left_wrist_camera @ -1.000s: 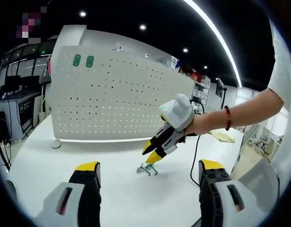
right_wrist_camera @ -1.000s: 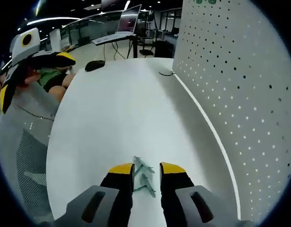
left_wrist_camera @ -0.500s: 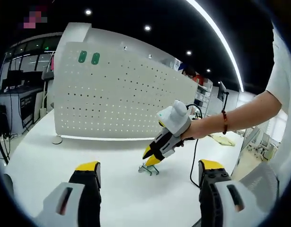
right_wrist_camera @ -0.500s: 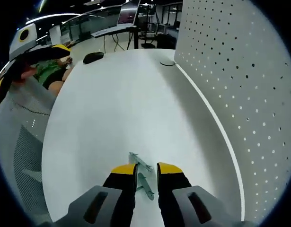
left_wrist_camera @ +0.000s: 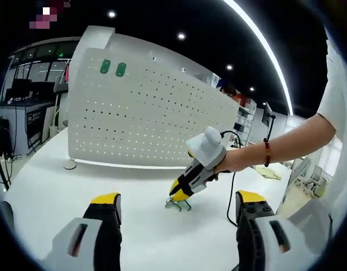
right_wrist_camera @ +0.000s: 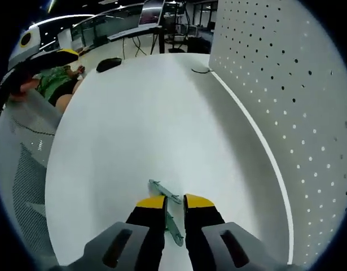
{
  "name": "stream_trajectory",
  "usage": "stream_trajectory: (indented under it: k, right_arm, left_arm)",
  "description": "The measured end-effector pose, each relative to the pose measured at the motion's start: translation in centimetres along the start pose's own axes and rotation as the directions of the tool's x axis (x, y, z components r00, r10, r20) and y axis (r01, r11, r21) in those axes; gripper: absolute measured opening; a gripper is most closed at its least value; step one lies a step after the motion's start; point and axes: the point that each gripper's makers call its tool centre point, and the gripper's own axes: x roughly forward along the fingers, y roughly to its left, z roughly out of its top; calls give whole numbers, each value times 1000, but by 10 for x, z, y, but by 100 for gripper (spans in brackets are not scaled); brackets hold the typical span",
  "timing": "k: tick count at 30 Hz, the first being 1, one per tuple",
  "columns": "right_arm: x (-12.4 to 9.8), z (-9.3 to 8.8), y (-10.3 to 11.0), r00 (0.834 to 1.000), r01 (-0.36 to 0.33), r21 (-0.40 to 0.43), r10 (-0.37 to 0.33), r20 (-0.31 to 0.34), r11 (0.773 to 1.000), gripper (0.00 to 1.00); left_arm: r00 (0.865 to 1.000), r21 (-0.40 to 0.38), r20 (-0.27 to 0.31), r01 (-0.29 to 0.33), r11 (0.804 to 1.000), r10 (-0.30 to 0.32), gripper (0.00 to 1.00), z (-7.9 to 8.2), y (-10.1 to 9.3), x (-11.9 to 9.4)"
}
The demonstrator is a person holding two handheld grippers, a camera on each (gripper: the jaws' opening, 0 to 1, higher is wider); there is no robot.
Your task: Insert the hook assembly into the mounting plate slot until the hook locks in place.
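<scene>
A: What has changed in the last second?

B: The right tool [right_wrist_camera: 168, 201] has been brought lower, and its yellow-tipped jaws have been drawn closer together. The small pale green bent-metal hook assembly [right_wrist_camera: 165, 195] is now pinched between them, it seems, though a firm grip cannot be told for sure. In the left gripper view the same tool [left_wrist_camera: 180, 193] is seen at about 3 o'clock, tips down on the hook assembly [left_wrist_camera: 178, 204].

A: And for the job?

B: The pick-up looks begun. The hook has not yet been lifted off the smooth white table [right_wrist_camera: 134, 118], so the pushing-in is all left to do.

A: Where must it be put?

B: Into the big white board full of small round holes [left_wrist_camera: 145, 118], stood upright at 12 o'clock, well apart from the hook.

A: And the left tool [left_wrist_camera: 177, 199]?

B: It is held wide open, with nothing between its jaws.

A: How do things look?

B: The hook is thin, shiny and wiry. The table is flat and plain.
</scene>
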Motion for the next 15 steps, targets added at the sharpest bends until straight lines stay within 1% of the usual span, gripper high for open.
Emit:
stream_trajectory:
  k: [2,4,5,6,8,9,10,12,15]
  right_arm:
    - [0,0,2,1000,-10,-19,10,-3,1000,12]
    - [0,0,1,1000,-3,-44,3,-7,999,13]
    - [-1,2,0,1000,5,-92,-6,-9,996,14]
    - [-1,3,0,1000,5,-106,-6,-6,994,14]
    - [-1,6,3,1000,-12,-168,12,-5,986,13]
    - [0,7,3,1000,-7,-178,7,-1,984,14]
    - [0,6,3,1000,-11,-223,6,-20,975,14]
    - [2,6,6,999,-23,-279,12,-38,960,13]
    - [4,7,8,999,-30,-283,19,-41,959,10]
  left_arm:
    - [1000,-3,-3,2,1000,-2,85,-1,-1,0]
    - [1000,-3,-8,5,1000,-5,85,-2,-1,1]
    - [1000,-4,-7,5,1000,-5,85,-2,-1,1]
    - [1000,-6,-6,5,1000,-5,85,-2,-1,1]
    - [1000,-12,-2,3,1000,-3,84,-1,0,0]
    - [1000,-13,-1,2,1000,-2,84,-1,0,0]
    - [1000,-14,-1,2,1000,-2,84,-1,0,0]
    - [1000,-19,3,3,1000,-2,83,0,0,0]
    - [1000,-25,6,1,1000,0,83,0,1,0]
